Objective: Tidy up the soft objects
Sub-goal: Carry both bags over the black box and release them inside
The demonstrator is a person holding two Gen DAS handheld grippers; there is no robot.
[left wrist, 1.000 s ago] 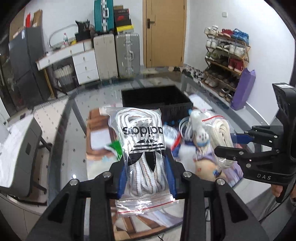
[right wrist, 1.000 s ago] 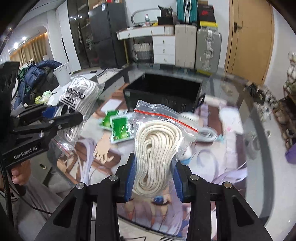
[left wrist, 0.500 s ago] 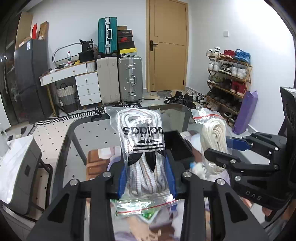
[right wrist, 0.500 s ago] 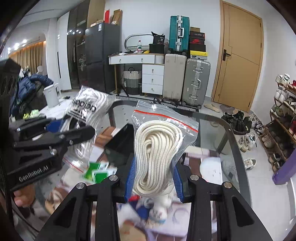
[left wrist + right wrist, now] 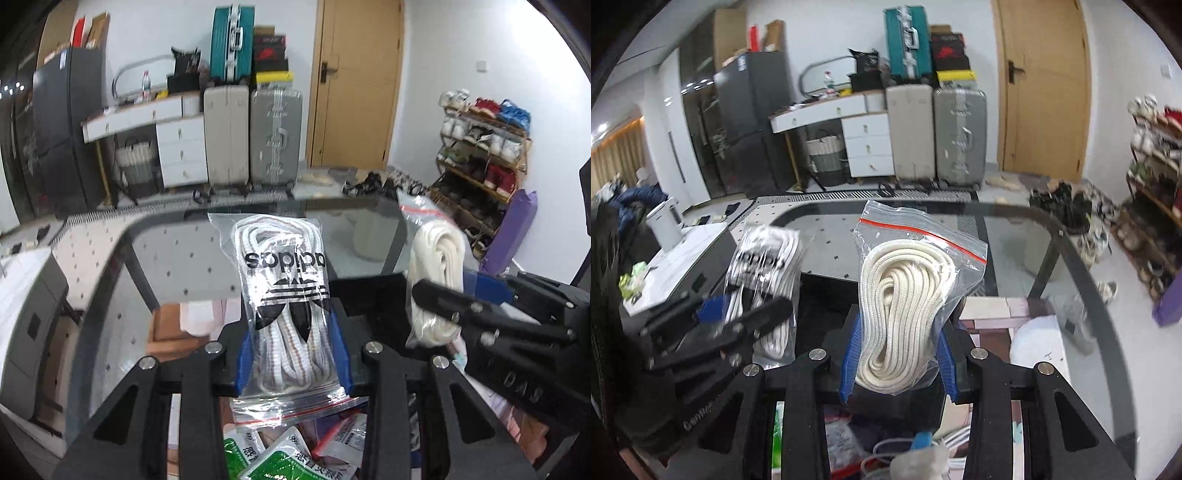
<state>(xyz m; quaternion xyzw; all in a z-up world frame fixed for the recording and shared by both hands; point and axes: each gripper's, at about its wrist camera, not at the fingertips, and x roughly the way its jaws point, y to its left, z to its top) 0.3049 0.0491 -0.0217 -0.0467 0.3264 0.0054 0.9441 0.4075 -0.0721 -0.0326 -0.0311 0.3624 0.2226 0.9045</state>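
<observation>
Clear plastic, twice over: held a zip bag of striped laces (image 5: 286, 306) upright in the left gripper (image 5: 291, 363), jaws narrowed onto its lower half, printed logo upside down toward the camera. Held likewise a zip bag of cream rope (image 5: 905, 295) in the right gripper (image 5: 897, 363), jaws pinched on the coil's lower end, red seal strip at 12 o'clock. Hung both bags above the near edge of the black bin (image 5: 373, 299), which sat on the glass counter (image 5: 173, 266); seen from the left wrist, rope bag at 3 o'clock, close alongside. Judged the step as carrying, mid-transfer toward the bin, nothing yet released. Called next for moving both forward over the bin's opening, lowering, then parting the jaws to drop each bag. Left green sachets (image 5: 280, 458) below at 6 o'clock, among other loose packets
</observation>
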